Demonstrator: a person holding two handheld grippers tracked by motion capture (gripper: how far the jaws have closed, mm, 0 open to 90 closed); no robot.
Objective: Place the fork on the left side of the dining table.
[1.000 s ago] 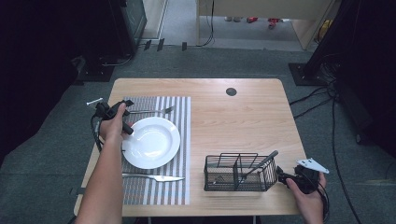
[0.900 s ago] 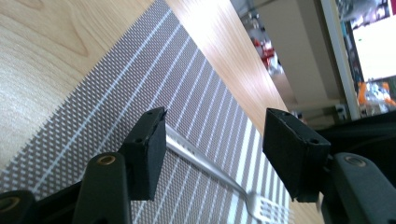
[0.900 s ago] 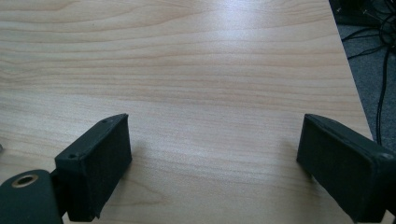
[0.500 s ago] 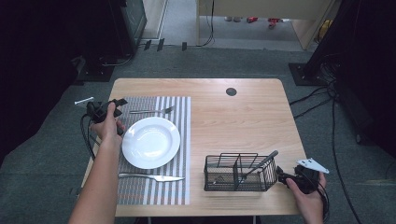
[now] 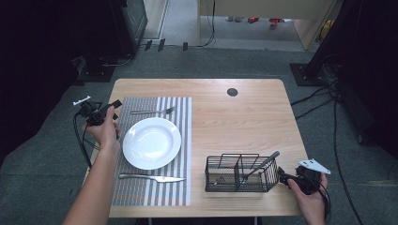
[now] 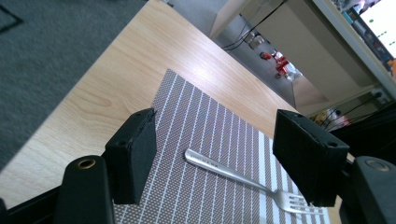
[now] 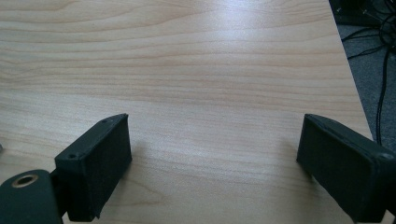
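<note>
The table [image 5: 244,122] carries a striped mat [image 5: 180,187] on its left half. A white plate [image 5: 151,142] sits at the mat's centre. A knife [image 5: 151,177] lies on the mat on the near side of the plate, and a fork [image 5: 152,111] lies on the far side. A wire basket [image 5: 240,173] stands on the bare wood at the near right and holds one dark-handled utensil [image 5: 261,165], leaning toward the right.

The left gripper [image 5: 104,111] hovers at the mat's far left corner, just beside the fork's handle end. Its jaws stand wide apart and hold nothing. In the left gripper view the fork [image 6: 243,179] lies between the jaw lines, handle nearest, tines pointing away.

The right gripper [image 5: 284,177] sits just beside the basket's right end. Its jaws are wide and empty over bare wood [image 7: 196,70].

Judged risks for a fork pickup:
- The fork lies flat on the mat. A shallow descent would let the pads close above it and miss.
- A grip at the handle's tip would let the tine end droop or swing toward the plate.
- A steep descent could snag the mat and shift the plate.
</note>
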